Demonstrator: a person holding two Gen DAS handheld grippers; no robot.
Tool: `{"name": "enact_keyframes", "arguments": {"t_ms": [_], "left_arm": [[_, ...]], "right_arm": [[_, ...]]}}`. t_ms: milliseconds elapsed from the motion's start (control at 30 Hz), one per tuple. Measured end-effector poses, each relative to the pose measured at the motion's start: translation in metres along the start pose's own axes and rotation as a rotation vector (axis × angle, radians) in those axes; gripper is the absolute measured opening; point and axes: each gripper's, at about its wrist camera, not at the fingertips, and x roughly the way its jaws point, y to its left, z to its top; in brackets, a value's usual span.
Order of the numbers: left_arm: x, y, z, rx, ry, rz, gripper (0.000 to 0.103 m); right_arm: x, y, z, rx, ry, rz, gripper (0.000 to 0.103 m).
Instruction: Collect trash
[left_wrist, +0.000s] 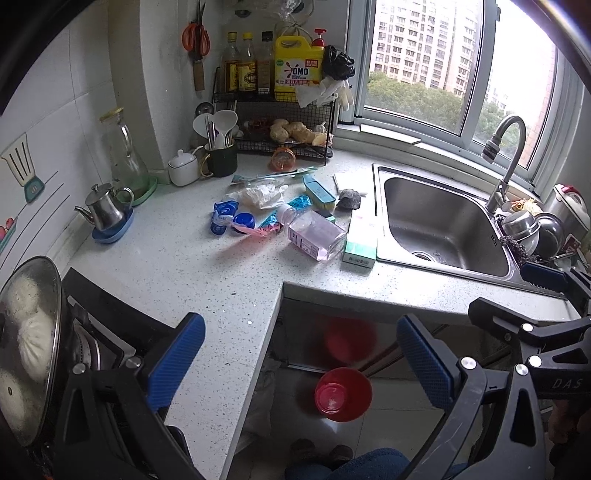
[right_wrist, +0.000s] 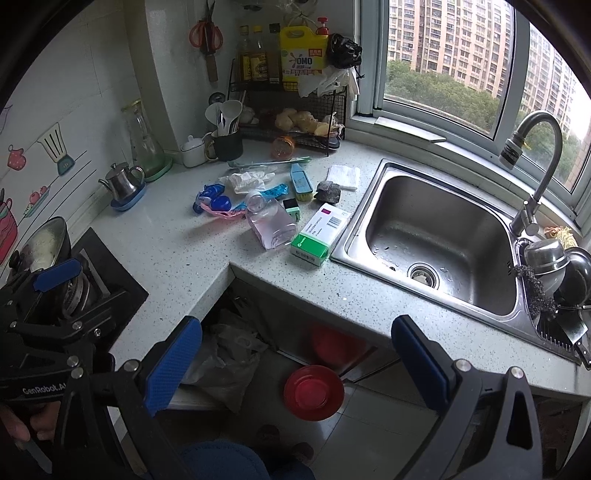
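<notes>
Trash lies in a heap on the speckled countertop (left_wrist: 207, 280): a clear bottle of pink liquid (left_wrist: 314, 232) on its side, a green-and-white carton (left_wrist: 361, 240), blue wrappers (left_wrist: 223, 216), crumpled clear plastic (left_wrist: 258, 195), a grey lump (left_wrist: 349, 199). The bottle (right_wrist: 271, 223) and carton (right_wrist: 319, 234) also show in the right wrist view. A red bin (left_wrist: 342, 393) stands on the floor below the counter; it shows in the right wrist view too (right_wrist: 314, 392). My left gripper (left_wrist: 301, 363) and right gripper (right_wrist: 295, 363) are open and empty, held in front of the counter's inner corner above the bin.
A steel sink (left_wrist: 443, 229) with a tap (left_wrist: 506, 162) sits right of the heap. A wire rack (left_wrist: 280, 110) of bottles stands at the back. A kettle (left_wrist: 107, 206), a carafe (left_wrist: 123, 155) and a lidded pan (left_wrist: 29, 343) on the hob are at the left.
</notes>
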Motion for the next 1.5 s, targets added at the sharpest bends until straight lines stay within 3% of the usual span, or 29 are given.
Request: {"name": "enact_keyframes", "arguments": {"t_ms": [333,467,600,867,1133,1500], "left_arm": [[0.020,0.003,0.043,0.034,-0.044,0.077,0.103],[0.049,0.016,0.072,0.040,-0.035,0.085,0.103],[0.088,0.030,0.105,0.052,-0.019,0.103,0.103],[0.189,0.049,0.167,0.085,0.121,0.010,0.103],[0.267,0.072,0.198,0.087,0.226,-0.037,0.103],[0.322,0.103,0.204,0.103,0.307,-0.051,0.103]], "right_arm": [[0.026,-0.029,0.038,-0.036,-0.009,-0.008,0.103],[0.054,-0.036,0.060,-0.035,0.007,-0.033,0.103],[0.086,-0.037,0.086,-0.019,0.039,-0.001,0.103],[0.159,-0.042,0.136,0.049,0.134,0.008,0.103],[0.242,-0.055,0.166,0.073,0.288,-0.025,0.103],[0.319,-0.055,0.174,0.036,0.462,-0.064,0.081]]}}
